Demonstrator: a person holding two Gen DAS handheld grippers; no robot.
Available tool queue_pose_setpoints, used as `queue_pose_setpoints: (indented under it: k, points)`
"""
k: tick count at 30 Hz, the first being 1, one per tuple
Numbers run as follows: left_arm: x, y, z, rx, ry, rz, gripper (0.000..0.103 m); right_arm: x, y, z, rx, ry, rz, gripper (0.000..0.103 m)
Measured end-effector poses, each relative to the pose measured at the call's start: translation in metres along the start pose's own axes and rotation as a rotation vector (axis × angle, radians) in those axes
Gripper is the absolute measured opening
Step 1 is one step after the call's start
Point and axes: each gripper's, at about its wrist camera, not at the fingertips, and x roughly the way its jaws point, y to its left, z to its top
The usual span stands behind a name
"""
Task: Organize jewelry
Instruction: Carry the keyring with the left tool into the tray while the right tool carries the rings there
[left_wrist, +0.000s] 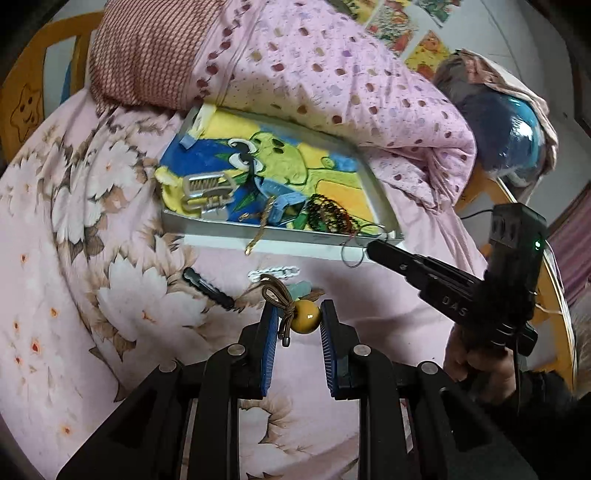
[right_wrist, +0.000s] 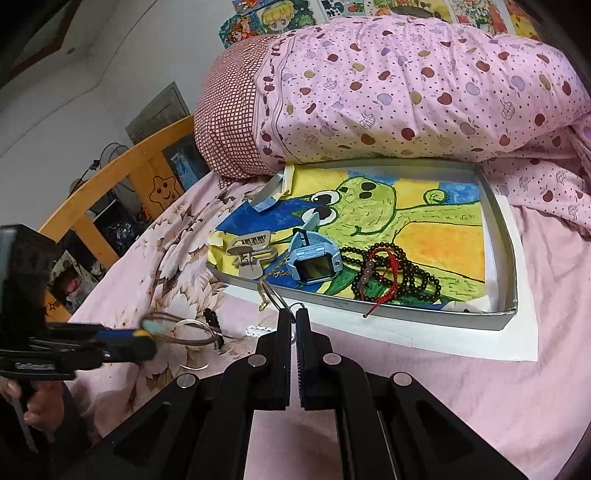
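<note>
My left gripper is open around a yellow bead on a brown cord, just above the pink bedsheet; the bead sits between the blue pads without a firm grip. My right gripper is shut on a thin silver wire ring, held at the front rim of the silver tray. In the left wrist view the ring hangs from the right gripper's tip. The tray holds a blue smartwatch, dark bead bracelets, a red cord bracelet, a grey hair claw and a gold chain draped over the rim.
A black hair clip and a white chain piece lie on the sheet before the tray. A rolled pink quilt lies behind the tray. A yellow wooden bed frame is at the left.
</note>
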Motion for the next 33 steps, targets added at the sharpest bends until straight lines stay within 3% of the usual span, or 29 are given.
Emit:
queue_pose_setpoints:
  k: [3,9,17,23,33]
  points:
    - [0.012,0.013,0.006,-0.082,0.046,-0.018,0.019,0.003,-0.004,0.004,0.015,-0.012,0.002,0.003]
    - [0.010,0.025,0.032,-0.190,-0.020,-0.157,0.019,0.015,-0.019,0.016,0.052,-0.034,0.006,0.003]
    - [0.036,0.042,0.059,-0.285,-0.014,-0.244,0.019,0.037,-0.037,0.022,0.100,-0.012,-0.009,0.003]
    - [0.054,0.058,0.076,-0.361,-0.014,-0.276,0.019,0.046,-0.044,0.025,0.113,-0.011,-0.020,0.003]
    - [0.080,0.071,0.088,-0.415,0.003,-0.249,0.019,0.050,-0.062,0.032,0.164,-0.051,-0.073,0.003]
